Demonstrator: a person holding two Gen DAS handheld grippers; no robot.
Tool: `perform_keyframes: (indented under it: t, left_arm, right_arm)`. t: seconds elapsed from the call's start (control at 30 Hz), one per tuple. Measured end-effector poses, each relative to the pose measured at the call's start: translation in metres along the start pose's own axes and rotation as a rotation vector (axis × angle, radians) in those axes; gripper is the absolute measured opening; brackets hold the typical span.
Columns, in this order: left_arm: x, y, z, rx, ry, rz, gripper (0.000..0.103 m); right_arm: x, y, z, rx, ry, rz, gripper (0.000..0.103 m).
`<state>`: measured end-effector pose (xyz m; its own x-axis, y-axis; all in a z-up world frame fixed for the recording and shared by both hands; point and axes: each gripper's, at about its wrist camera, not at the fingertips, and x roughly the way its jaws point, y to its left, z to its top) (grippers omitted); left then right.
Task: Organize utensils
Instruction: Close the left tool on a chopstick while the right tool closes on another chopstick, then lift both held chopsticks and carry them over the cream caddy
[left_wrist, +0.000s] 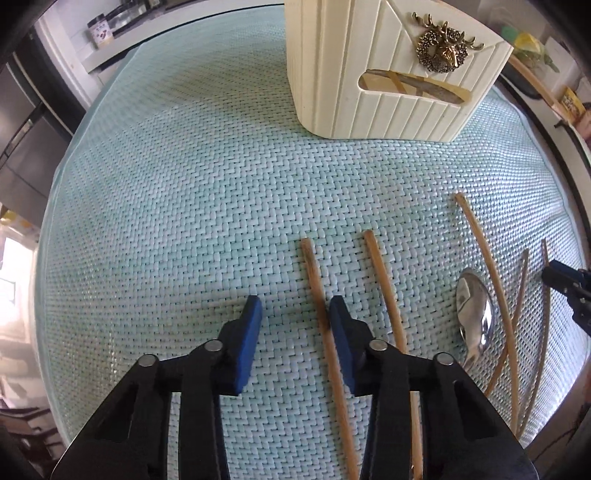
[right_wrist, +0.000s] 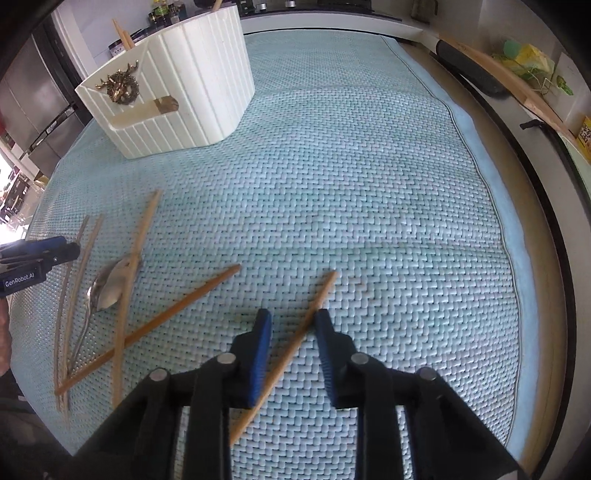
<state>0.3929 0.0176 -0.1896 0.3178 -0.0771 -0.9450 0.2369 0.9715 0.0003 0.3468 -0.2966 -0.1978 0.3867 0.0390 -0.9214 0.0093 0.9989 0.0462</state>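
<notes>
Pale green woven matting covers the table, with a dark fridge and cluttered shelves blurred beyond its upper left edge. At the bottom centre of the left wrist view, the left claw stands partly open astride a thin wooden chopstick, which runs along its right pad; no firm pinch shows. In the right wrist view, the right claw likewise stands partly open around another slim wooden chopstick, which crosses the gap on a slant. Both sticks lie flat on the mat, so the likely fault is a shallow, off-centre grip: a stick could roll, pivot or slip as the pads meet it. Lower left in the right view, more chopsticks cross each other and the shiny metal spoon, so lifting one may drag its neighbours. Open mat stretches between the claws and the cream ribbed utensil holder with a brass stag ornament at the upper left, giving clear room; the mat's right edge is near the table rim.
</notes>
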Motion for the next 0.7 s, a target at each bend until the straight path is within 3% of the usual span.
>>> perform_keyframes:
  t: [0.1,0.33,0.63,0.7]
  left_arm:
    - [0.001,-0.006,0.009,-0.002,0.013,-0.017,0.007]
    - [-0.009,-0.015,0.004,-0.028,-0.047,-0.078,0.004]
    - [-0.091,0.006,-0.005,-0.067,-0.249,-0.153,0.004]
    - [-0.115,0.011,-0.006,-0.072,-0.304,-0.173,0.004]
  right_arm:
    - [0.004,-0.007,0.008,0.055,-0.005,0.045,0.010]
    - [0.002,-0.040,0.024,0.152,-0.063,0.171,0.007]
    - [-0.077,-0.051,0.031,0.100,-0.310,0.257,0.006]
    - [-0.104,-0.038,0.022,0.067,-0.378,0.265,0.006]
